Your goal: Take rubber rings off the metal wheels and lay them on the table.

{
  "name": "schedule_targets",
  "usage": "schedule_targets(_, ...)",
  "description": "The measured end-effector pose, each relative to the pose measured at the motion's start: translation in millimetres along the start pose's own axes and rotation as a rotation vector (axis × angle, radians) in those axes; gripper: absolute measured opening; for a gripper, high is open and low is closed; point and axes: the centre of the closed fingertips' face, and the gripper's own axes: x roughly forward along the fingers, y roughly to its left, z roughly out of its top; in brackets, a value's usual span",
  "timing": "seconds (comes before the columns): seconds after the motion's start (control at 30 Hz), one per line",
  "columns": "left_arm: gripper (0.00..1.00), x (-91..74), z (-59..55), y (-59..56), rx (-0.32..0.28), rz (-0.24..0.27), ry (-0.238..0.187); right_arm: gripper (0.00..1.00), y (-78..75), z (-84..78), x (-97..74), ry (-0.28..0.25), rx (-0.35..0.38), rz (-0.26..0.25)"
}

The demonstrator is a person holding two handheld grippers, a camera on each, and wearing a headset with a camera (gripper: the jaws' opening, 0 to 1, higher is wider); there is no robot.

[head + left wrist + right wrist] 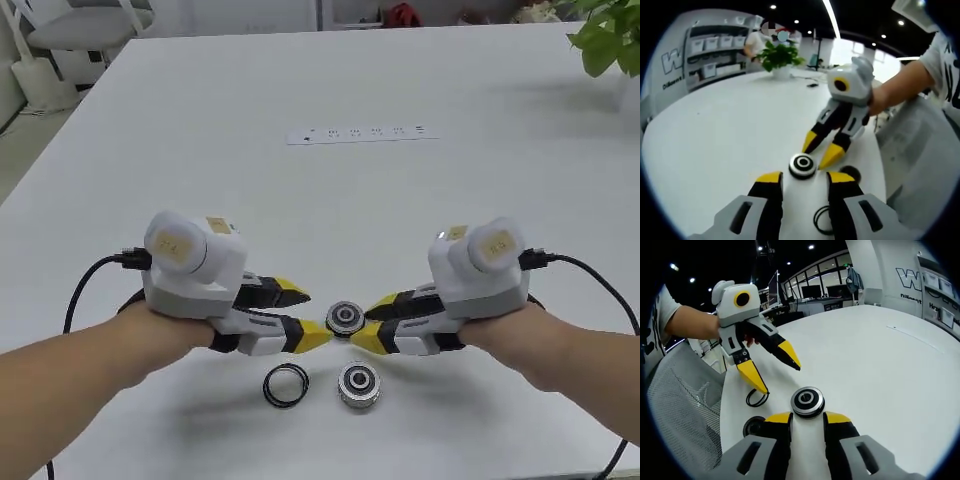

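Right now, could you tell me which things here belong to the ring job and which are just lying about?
Job in hand: metal wheel between the tools; second metal wheel nearer the person; loose rubber rings beside it; left tool and right tool, both open.
Lying about: power strip; potted plant; chair.

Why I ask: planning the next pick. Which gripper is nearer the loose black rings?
Left. The left gripper is just beyond the rings; the right gripper is farther, to their right.

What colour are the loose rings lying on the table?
Black. The rubber rings show best in the head view.
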Motion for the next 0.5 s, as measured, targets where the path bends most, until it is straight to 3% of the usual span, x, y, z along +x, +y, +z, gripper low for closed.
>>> schedule_targets(0.5,0.29,17.4,3.1,-3.6,-0.002,-0.019,-0.001,0.21,0.8,-0.6,-0.6,-0.02,0.015,0.002)
